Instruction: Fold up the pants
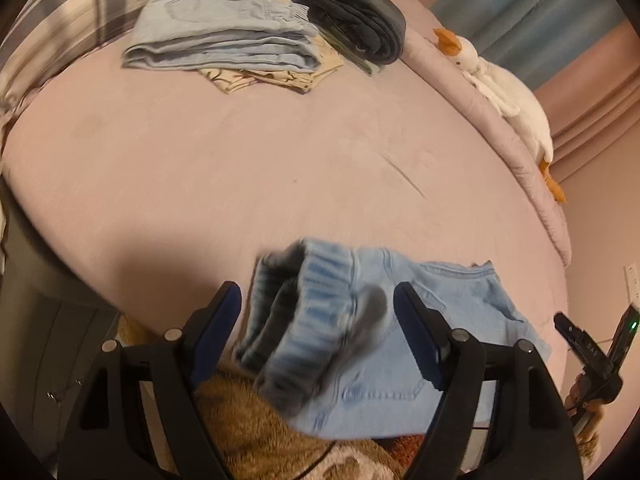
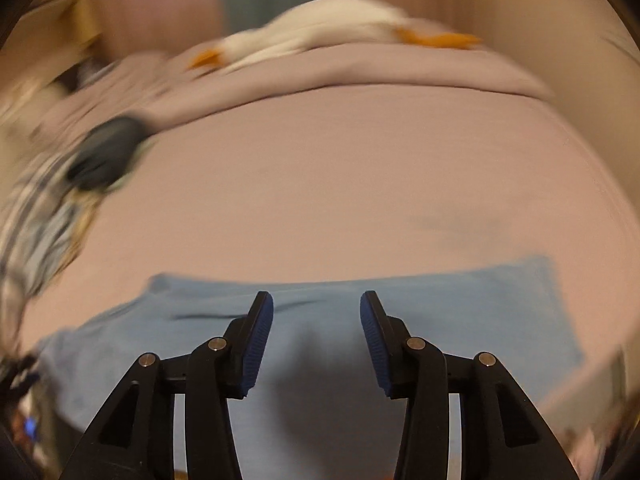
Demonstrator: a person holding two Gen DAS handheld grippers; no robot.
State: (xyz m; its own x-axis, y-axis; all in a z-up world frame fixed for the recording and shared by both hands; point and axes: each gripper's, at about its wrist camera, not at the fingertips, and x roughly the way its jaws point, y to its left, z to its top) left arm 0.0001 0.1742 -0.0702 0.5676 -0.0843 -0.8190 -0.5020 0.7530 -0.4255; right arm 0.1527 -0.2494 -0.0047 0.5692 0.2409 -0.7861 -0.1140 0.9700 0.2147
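Observation:
Light blue denim pants (image 1: 400, 360) lie at the near edge of the pink bed (image 1: 280, 168), their elastic waistband bunched and blurred between my left fingers. My left gripper (image 1: 318, 300) is open around that waistband, not clamping it. In the right wrist view the pants (image 2: 460, 312) spread flat across the bed's near edge. My right gripper (image 2: 316, 312) is open and empty just above the denim. The right gripper's body (image 1: 592, 356) shows at the right edge of the left wrist view.
A pile of folded clothes (image 1: 224, 48) and a dark folded garment (image 1: 360, 16) lie at the far side of the bed. A white goose plush (image 1: 508, 96) lies along the right edge on a rolled blanket. A brown fuzzy rug (image 1: 248, 432) is below.

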